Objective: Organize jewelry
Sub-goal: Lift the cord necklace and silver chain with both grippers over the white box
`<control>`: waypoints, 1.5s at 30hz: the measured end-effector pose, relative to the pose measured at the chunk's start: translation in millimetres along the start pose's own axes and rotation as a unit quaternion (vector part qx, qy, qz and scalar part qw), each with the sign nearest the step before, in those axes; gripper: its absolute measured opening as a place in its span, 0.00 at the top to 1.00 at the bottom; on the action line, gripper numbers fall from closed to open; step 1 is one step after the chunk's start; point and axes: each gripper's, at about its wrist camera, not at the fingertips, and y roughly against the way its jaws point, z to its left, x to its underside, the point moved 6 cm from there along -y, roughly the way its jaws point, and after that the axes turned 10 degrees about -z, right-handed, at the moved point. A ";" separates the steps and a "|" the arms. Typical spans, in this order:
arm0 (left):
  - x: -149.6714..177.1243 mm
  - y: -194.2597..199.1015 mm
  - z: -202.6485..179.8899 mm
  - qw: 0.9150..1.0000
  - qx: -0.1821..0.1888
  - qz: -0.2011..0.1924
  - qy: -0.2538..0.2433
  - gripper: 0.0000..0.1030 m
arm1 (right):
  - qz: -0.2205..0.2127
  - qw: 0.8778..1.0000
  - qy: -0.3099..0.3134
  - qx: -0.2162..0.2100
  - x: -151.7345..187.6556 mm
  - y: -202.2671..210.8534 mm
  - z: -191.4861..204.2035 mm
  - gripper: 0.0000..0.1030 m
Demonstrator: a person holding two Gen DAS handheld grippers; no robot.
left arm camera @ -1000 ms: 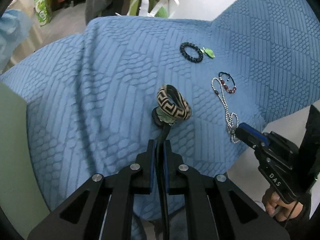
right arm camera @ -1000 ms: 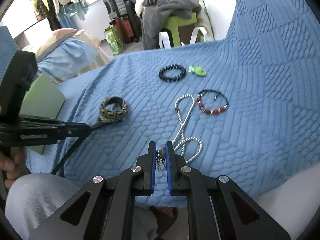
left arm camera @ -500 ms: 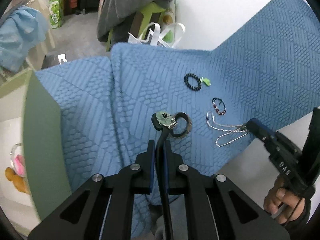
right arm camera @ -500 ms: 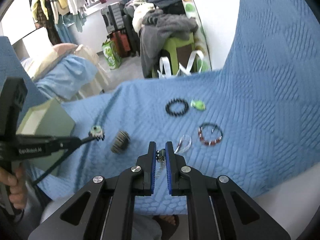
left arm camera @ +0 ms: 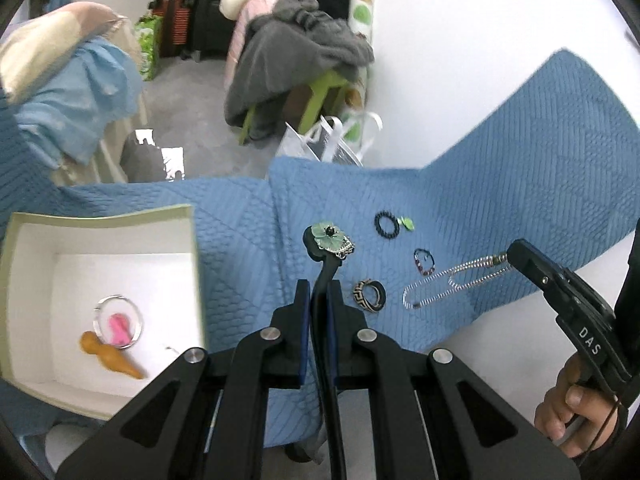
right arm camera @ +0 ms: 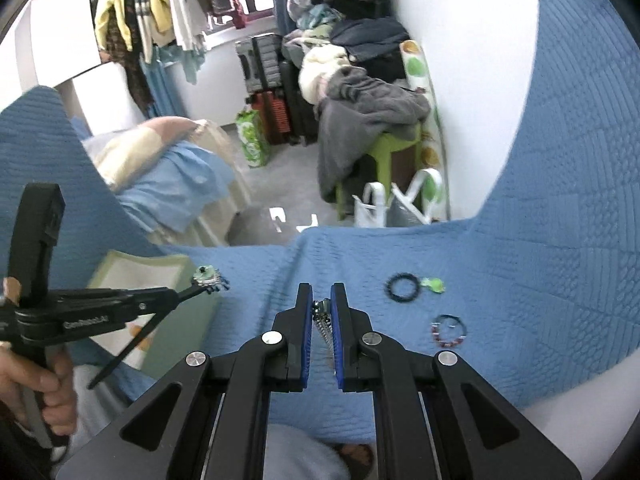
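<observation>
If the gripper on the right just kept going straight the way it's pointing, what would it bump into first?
Probably the blue quilted cloth just ahead of the right gripper, which is shut on a silver chain necklace. The black bead bracelet lies off to its right, out of that line. Depth is hard to judge in this fisheye view.

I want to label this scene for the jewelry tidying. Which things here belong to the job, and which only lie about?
Job: green flower pendant in left gripper; silver chain in right gripper; patterned ring; red bead bracelet; black bead bracelet; green charm; box.

Lying about: grey clothes, suitcases, white bag.
</observation>
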 end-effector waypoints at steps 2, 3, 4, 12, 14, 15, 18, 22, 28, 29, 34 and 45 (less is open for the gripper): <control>-6.5 12.9 11.1 1.000 -0.006 -0.010 0.008 0.93 | -0.003 1.000 0.006 -0.003 -8.8 3.5 16.1 0.93; -9.6 19.2 17.0 1.000 -0.009 -0.014 0.010 0.93 | -0.005 1.000 0.007 -0.010 -13.8 5.4 25.8 0.93; -11.7 24.5 22.0 1.000 -0.013 -0.017 0.012 0.93 | -0.006 1.000 0.011 -0.013 -17.2 5.3 33.7 0.93; -31.6 72.8 68.2 0.998 -0.039 -0.043 0.027 0.93 | -0.016 0.998 0.039 -0.053 -46.0 5.5 103.5 0.93; -34.2 82.7 79.5 0.997 -0.046 -0.049 0.031 0.93 | -0.019 0.996 0.039 -0.075 -54.0 3.2 124.1 0.93; -36.5 87.0 86.0 0.997 -0.050 -0.053 0.036 0.93 | -0.019 0.996 0.035 -0.084 -55.4 1.5 131.0 0.93; -40.7 94.7 104.3 0.995 -0.056 -0.063 0.050 0.93 | -0.014 0.992 0.029 -0.119 -63.3 -2.6 155.8 0.93; -38.8 94.1 130.2 0.994 -0.061 -0.065 0.070 0.93 | -0.001 0.989 0.042 -0.141 -63.8 -15.1 186.6 0.93; -25.2 78.5 155.6 0.994 -0.060 -0.047 0.083 0.93 | 0.041 0.987 0.052 -0.149 -35.3 -43.3 207.4 0.93; -23.2 76.3 158.4 0.994 -0.062 -0.045 0.082 0.93 | 0.048 0.986 0.054 -0.148 -29.3 -46.9 208.3 0.93; -6.2 59.5 173.4 0.994 -0.064 -0.025 0.084 0.93 | 0.092 0.983 0.064 -0.142 10.6 -68.4 215.1 0.93; 29.1 42.3 191.7 0.994 -0.077 0.010 0.077 0.93 | 0.153 0.976 0.095 -0.119 72.6 -92.3 225.7 0.93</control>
